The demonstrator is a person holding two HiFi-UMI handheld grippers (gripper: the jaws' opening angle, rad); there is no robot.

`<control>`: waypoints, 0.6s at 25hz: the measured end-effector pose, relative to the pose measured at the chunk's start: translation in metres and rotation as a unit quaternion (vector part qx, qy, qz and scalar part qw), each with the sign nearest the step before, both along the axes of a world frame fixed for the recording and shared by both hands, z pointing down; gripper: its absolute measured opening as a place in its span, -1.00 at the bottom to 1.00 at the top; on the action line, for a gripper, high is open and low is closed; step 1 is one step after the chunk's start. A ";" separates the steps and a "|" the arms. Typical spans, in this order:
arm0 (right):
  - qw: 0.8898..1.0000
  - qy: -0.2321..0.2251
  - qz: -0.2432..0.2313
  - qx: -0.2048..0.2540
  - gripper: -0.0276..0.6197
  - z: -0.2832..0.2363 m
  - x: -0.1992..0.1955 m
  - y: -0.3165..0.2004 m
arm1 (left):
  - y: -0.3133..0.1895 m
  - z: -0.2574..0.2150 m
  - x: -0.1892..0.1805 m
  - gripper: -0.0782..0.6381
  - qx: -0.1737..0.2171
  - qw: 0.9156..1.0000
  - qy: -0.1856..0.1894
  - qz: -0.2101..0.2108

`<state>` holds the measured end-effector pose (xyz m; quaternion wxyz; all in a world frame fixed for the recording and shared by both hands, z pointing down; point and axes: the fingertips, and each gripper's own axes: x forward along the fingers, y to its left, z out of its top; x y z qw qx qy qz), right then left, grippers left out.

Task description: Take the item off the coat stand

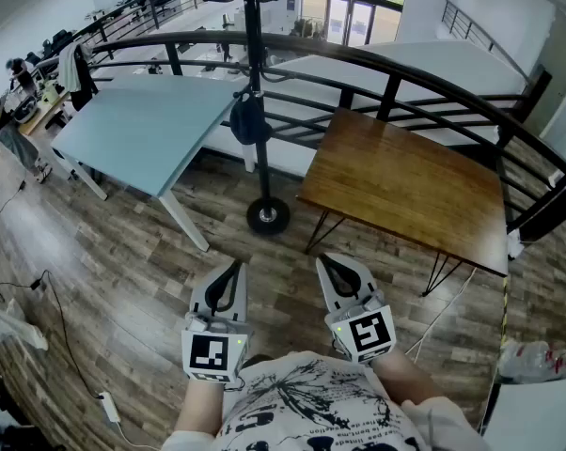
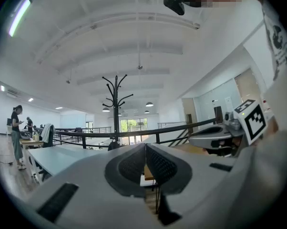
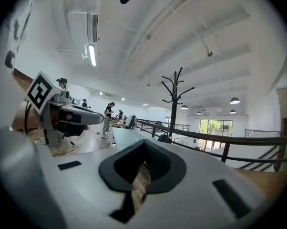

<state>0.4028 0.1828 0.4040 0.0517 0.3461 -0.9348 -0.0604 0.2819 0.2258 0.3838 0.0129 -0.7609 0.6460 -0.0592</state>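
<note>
While both claws sit low in the frame, close to the person's body, nothing of the task is in hand yet. Left claw (image 1: pixel 234 271): jaws pressed together with nothing between them, as its own view confirms. Right claw (image 1: pixel 328 265): likewise closed and empty. Both point forward toward the coat stand (image 1: pixel 255 69), which rises at upper centre of the frame from a round base on the wooden floor (image 1: pixel 133 252). The dark item (image 1: pixel 248 120) hangs low on the pole, against it, at about the height of the railing (image 1: pixel 311 48) behind; I cannot tell from here which hook or loop carries it. The stand sits in the gap between the blue counter (image 1: pixel 137 130) at upper left and the wooden counter (image 1: pixel 405 181) at right, so the approach runs straight up the middle of the frame. Judgement: the claws are held shut and side by side as a carrying posture while well apart from the stand. Either one would need to open before reaching the item, then lift it up and clear of its hook. Risk: the light stand may tip if the item is tugged sideways.
</note>
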 end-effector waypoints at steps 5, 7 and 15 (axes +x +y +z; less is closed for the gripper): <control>1.000 0.001 -0.001 -0.003 -0.94 -0.001 0.002 -0.005 | -0.006 -0.002 0.002 -0.77 -0.003 1.000 0.002 0.000; 1.000 0.000 -0.002 -0.003 -0.94 0.001 0.001 -0.008 | -0.008 0.000 0.002 -0.77 -0.005 1.000 0.002 -0.001; 1.000 -0.010 -0.013 -0.022 -0.93 0.012 -0.004 -0.011 | -0.003 0.008 -0.003 -0.77 -0.017 1.000 0.008 -0.011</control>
